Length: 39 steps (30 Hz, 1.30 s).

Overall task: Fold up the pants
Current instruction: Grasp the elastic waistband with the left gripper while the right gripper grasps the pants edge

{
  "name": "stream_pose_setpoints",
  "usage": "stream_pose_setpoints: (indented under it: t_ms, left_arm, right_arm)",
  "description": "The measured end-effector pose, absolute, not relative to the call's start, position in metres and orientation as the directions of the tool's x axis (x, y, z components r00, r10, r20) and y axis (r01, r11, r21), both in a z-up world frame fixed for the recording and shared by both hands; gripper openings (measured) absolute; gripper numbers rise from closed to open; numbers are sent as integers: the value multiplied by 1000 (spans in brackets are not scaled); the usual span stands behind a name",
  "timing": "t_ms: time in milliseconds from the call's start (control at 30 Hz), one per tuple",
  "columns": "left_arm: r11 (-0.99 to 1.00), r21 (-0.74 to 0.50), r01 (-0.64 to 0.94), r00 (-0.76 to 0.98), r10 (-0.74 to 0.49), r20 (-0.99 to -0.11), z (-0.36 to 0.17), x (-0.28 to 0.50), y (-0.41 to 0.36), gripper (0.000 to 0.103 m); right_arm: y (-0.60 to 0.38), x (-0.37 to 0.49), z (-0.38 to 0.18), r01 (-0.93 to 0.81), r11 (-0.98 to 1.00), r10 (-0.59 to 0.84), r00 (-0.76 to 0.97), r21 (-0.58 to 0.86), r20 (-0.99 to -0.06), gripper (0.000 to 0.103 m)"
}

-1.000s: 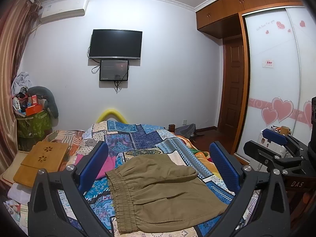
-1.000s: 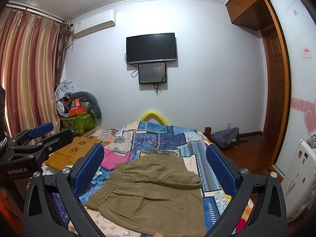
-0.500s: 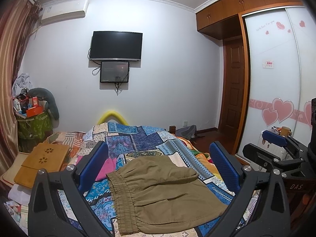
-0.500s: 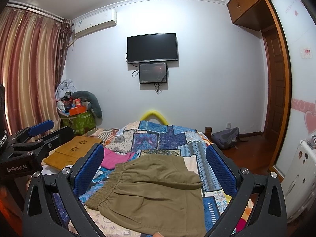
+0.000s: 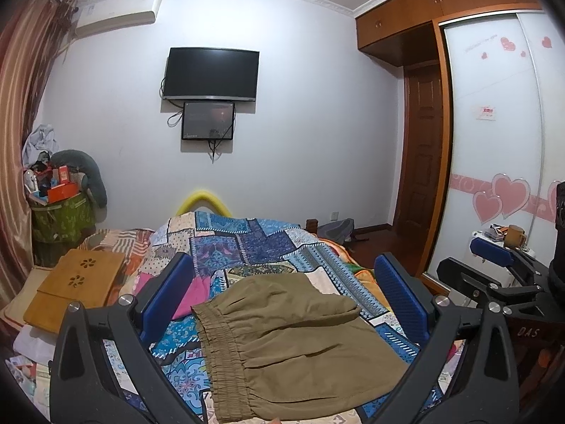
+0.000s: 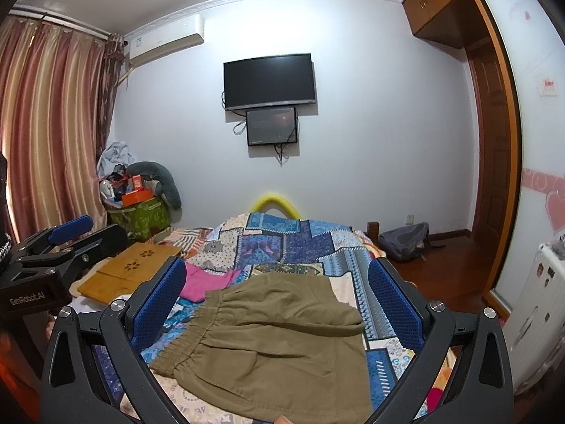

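Olive-brown pants (image 5: 296, 339) lie folded on the patchwork bedspread (image 5: 247, 243), elastic waistband toward the left. They also show in the right wrist view (image 6: 275, 346). My left gripper (image 5: 282, 282) is open and empty, held above the pants. My right gripper (image 6: 277, 282) is open and empty, also above the pants. The right gripper shows at the right edge of the left wrist view (image 5: 494, 268); the left gripper shows at the left edge of the right wrist view (image 6: 60, 243).
A pink cloth (image 6: 208, 279) lies left of the pants. A wooden lap tray (image 5: 74, 286) sits at the bed's left. A green bin (image 6: 141, 215) with clutter stands by the curtain. A wardrobe (image 5: 494, 141) and a grey bag (image 6: 406, 240) are on the right.
Both views have shifted very slightly; the pants sit a touch lower in the frames. The pants have not moved and both grippers stay open.
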State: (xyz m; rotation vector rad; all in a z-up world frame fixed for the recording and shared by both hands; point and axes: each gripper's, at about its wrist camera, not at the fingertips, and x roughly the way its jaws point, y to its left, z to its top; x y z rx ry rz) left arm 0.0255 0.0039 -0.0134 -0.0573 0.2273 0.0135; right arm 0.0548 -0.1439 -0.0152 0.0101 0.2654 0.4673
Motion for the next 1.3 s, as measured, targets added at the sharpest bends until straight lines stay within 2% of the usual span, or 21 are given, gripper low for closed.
stream_pose_setpoints:
  t_ms: [133,300,600,833,900,967,1033,1133,1200,1300]
  left_arm:
    - [998,-55,-37,957,20,-289,-27,54,16,103]
    - [996,-50,-70,922,46,-385,-54,99,40,103]
    - [987,-24,-161,793,115,-598,-122,190,89,103]
    - [984,23,-176,696,141,-704,-178,233,113,103]
    - [986,17,-166,670,125,-732,-190,238,116,100]
    - [987,9,-159,629,109,-770,-203,247,121,87]
    - [989,12,-150,598,100,-796,-214,252,122,83]
    - [990,36,-139,548,108,-829,-228,259,118,75]
    - [993,18,-113,528,76,-846,-236,262,114,75]
    - [996,0,-89,492,44,-870,-248,266,110,75]
  right_arm:
    - [-145,72,-25,-437,894,446,850,96,-281,102]
    - [-148,107,-48,-400,911,407,839,96,-363,102]
    - [-169,180,-104,-309,948,301,786,79,-540,102]
    - [-178,225,-152,-297,954,247,693,44,-677,102]
    - [-179,235,-168,-291,956,223,663,29,-714,102]
    - [-180,245,-181,-284,958,209,633,27,-746,102]
    - [-180,257,-194,-288,957,216,596,46,-773,101]
    - [-180,271,-207,-289,955,213,543,57,-812,88]
    - [-182,279,-216,-292,953,222,517,74,-827,77]
    - [-182,289,-226,-298,948,250,485,110,-838,71]
